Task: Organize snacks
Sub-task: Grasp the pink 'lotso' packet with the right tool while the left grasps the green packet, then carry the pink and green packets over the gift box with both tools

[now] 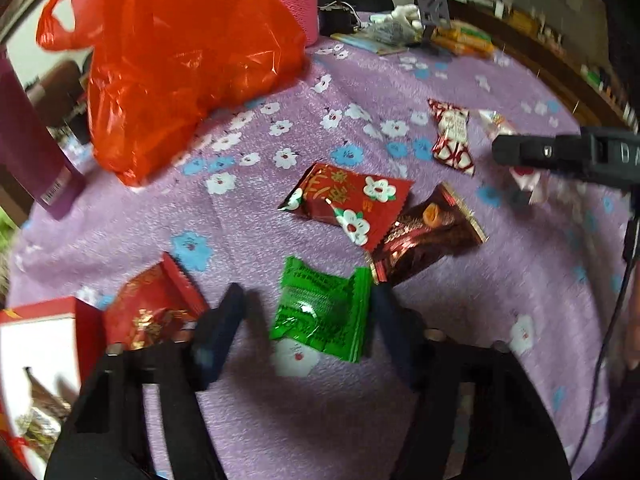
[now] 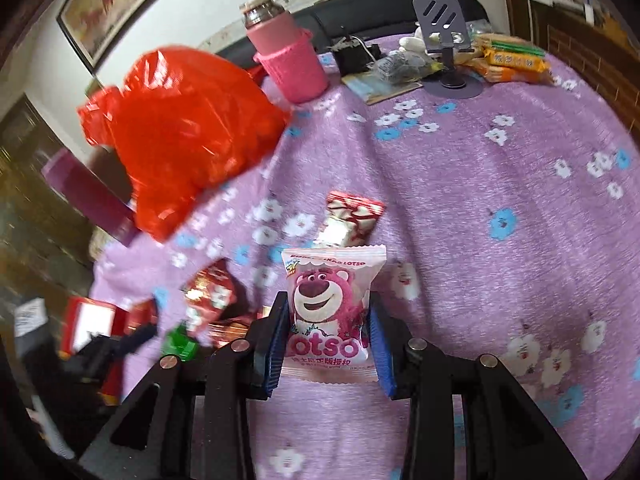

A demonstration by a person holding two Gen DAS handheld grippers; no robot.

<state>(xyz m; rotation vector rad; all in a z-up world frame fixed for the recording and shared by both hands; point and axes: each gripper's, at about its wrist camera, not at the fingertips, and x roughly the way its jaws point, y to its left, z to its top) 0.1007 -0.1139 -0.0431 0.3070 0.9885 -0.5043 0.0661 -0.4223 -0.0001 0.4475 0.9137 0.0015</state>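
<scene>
Right gripper (image 2: 329, 334) clamps pink Lotso snack packet (image 2: 334, 312); slick film may slip. Left gripper (image 1: 306, 312) straddles green candy wrapper (image 1: 322, 312), unpinched; crinkled edge may skid.

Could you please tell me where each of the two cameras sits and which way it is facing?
Left wrist: on the left gripper, angled down at the green packet between its open fingers; the right gripper shows at right.
Right wrist: on the right gripper, angled down, its fingers clamping the pink bear packet.
Shared: purple floral cloth, red plastic bag, pink bottle.
</scene>
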